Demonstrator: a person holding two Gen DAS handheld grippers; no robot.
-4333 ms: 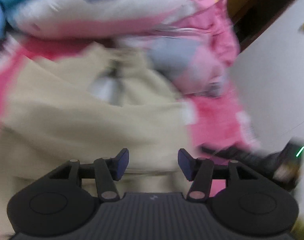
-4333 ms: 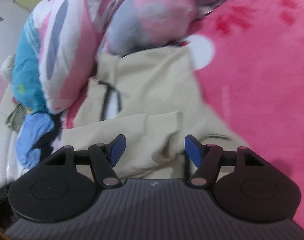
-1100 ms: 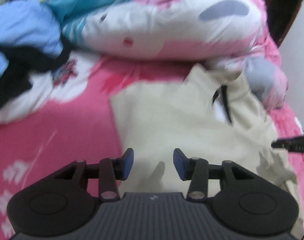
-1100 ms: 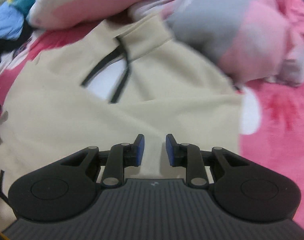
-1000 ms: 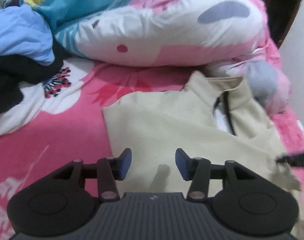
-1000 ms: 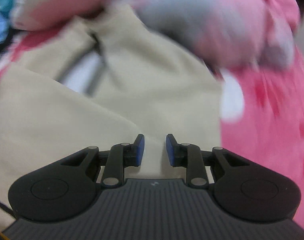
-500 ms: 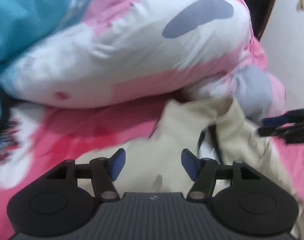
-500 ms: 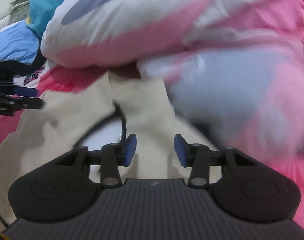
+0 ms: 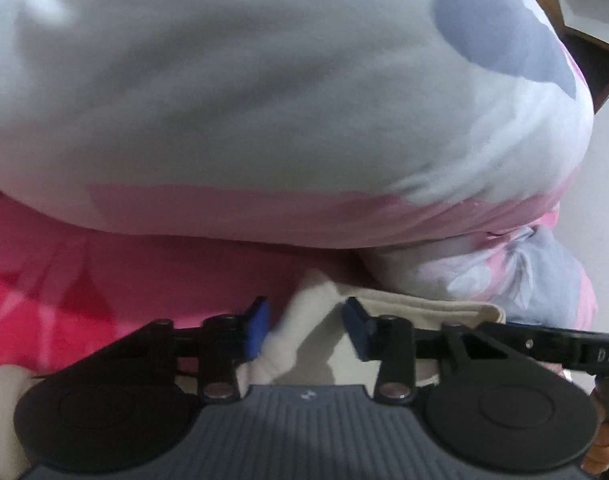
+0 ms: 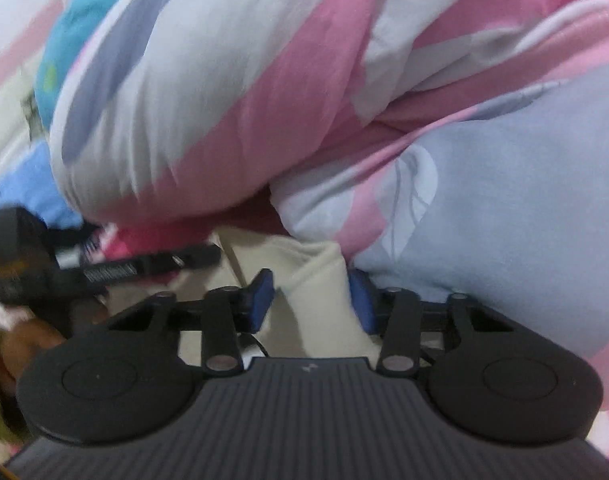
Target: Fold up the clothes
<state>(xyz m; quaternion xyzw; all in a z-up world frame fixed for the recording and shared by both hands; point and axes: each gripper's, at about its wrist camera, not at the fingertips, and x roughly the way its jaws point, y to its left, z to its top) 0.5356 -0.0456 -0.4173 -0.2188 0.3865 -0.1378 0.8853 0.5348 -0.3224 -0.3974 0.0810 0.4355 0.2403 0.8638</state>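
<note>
The beige garment (image 9: 316, 320) lay on the pink bedsheet (image 9: 64, 292), its collar end tucked just under the big white-and-pink pillow (image 9: 264, 120). The left gripper (image 9: 304, 326) had its blue pads parted with a raised fold of the beige cloth between them, not clamped. The right gripper (image 10: 310, 300) likewise straddled a ridge of the garment, its fingers apart beside the grey-and-pink quilt (image 10: 484, 220)

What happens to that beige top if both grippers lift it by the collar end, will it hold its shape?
Probably not. The beige top already bunches between the left gripper and the right gripper, so it looks floppy and would likely hang down. It seems light. The quilt crowds its edge and may drag on it.
</note>
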